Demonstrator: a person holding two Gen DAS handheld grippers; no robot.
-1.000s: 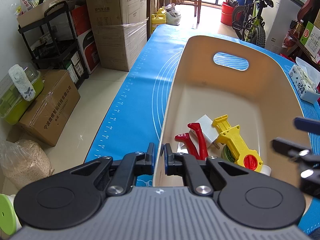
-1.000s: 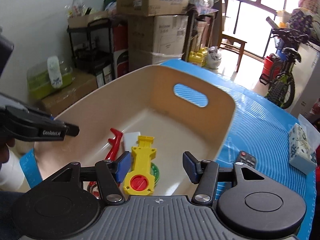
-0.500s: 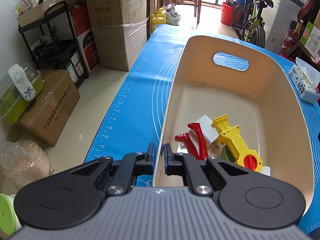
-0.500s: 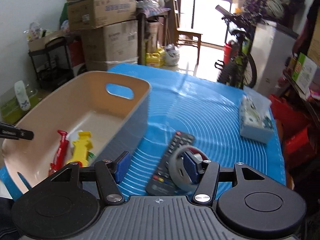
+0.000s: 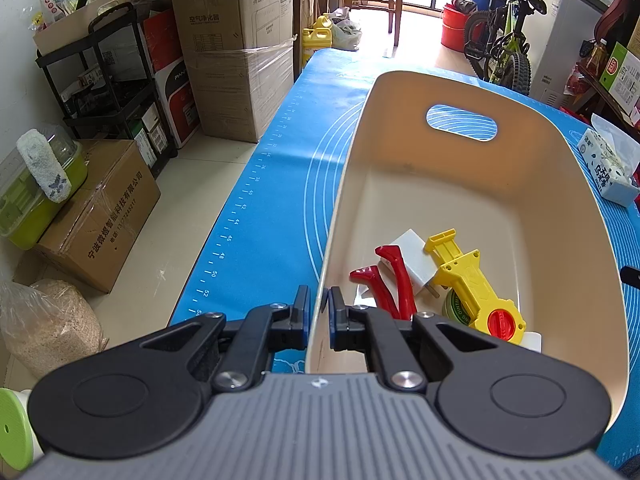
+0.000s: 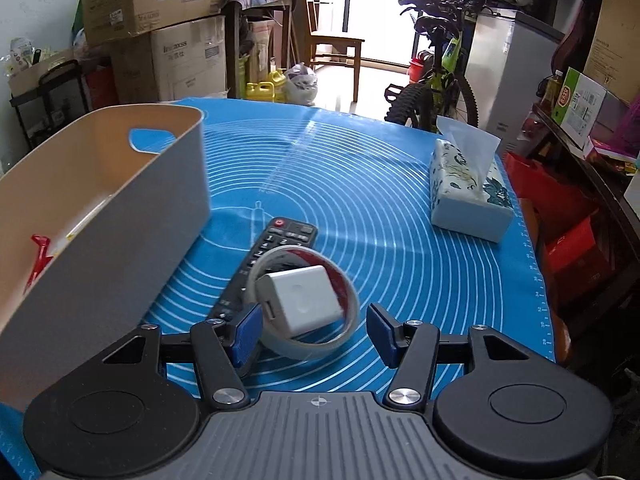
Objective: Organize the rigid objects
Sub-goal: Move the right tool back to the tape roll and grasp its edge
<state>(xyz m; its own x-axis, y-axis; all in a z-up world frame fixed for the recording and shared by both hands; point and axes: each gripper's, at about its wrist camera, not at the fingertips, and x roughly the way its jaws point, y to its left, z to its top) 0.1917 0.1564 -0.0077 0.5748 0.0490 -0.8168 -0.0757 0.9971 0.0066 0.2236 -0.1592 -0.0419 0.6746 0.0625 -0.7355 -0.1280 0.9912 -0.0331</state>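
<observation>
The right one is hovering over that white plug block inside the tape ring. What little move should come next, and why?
Probably lower the right gripper a little and shut its jaws on the white charger. The jaws stand open and empty on either side of it, and it sits inside the tape ring on the mat, outside the bin that the left gripper grips by the rim.

Ahead of me a blue mat [image 6: 360, 184] covers the table. A tissue box [image 6: 468, 196] stands near its right edge. Beyond the far edge I see a bicycle [image 6: 432, 84], a wooden chair [image 6: 332, 48] and yellow jugs [image 6: 262, 90]. To my left, stacked cartons [image 5: 236, 52] stand beside a black shelf rack [image 5: 108, 88]. A green container [image 5: 40, 192] sits on the floor.
</observation>
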